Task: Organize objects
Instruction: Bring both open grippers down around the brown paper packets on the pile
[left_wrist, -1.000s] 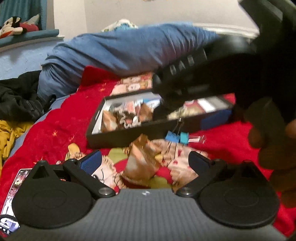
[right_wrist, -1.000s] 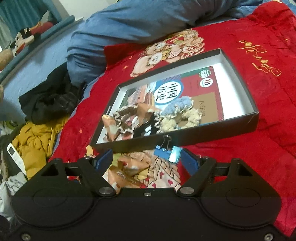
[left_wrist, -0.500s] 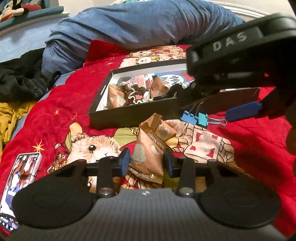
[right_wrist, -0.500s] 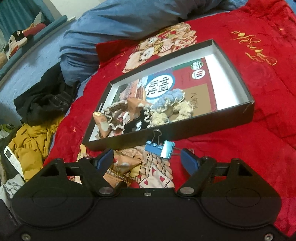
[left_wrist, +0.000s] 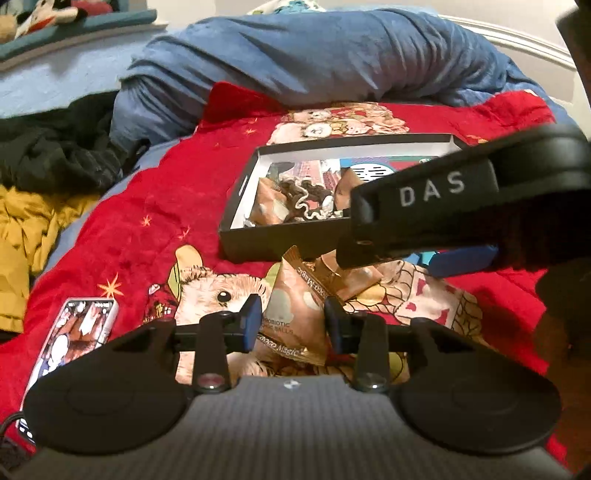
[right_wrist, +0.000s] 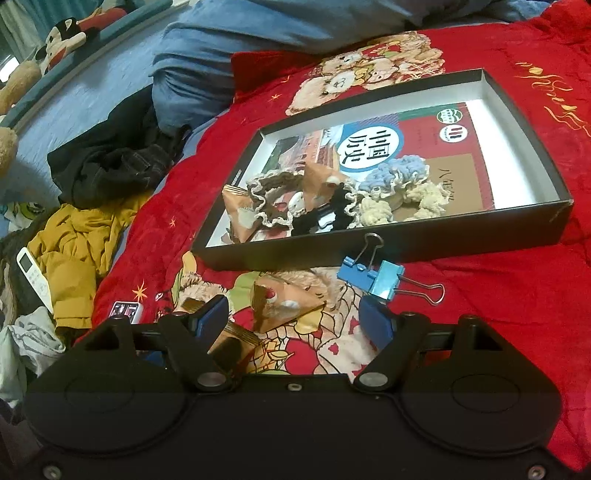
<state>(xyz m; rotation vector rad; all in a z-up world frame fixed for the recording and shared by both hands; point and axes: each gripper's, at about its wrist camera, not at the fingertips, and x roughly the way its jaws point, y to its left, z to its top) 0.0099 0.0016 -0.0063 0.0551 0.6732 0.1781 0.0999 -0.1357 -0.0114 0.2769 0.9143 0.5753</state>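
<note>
The left gripper (left_wrist: 291, 325) has narrowed over the last second: its blue fingers (left_wrist: 248, 325), wide apart before, now press both sides of a brown snack packet (left_wrist: 295, 314) that lies on the red blanket (left_wrist: 140, 221) just in front of the black box (left_wrist: 280, 243). By my reading the grasp is made and the lift toward the box comes next.

Left of the box, a phone (left_wrist: 74, 332) lies flat on the blanket, and further left are dark and yellow clothes (right_wrist: 74, 251), well apart from the work.

The box already holds similar packets, scrunchies (right_wrist: 391, 184) and a book (right_wrist: 406, 147); its far half is free.

A second snack packet (right_wrist: 284, 306) rests just in front of the box's near wall.

To the right, the right gripper (right_wrist: 295, 321) has dropped closer to the blanket, fingers wide and empty, around that second packet without touching it. A blue binder clip (right_wrist: 373, 277) lies just in front of the box, beside the right finger (right_wrist: 376, 321).

In the left wrist view the right gripper's body crosses over the box's near right corner, so it could block the left gripper's carry path.
</note>
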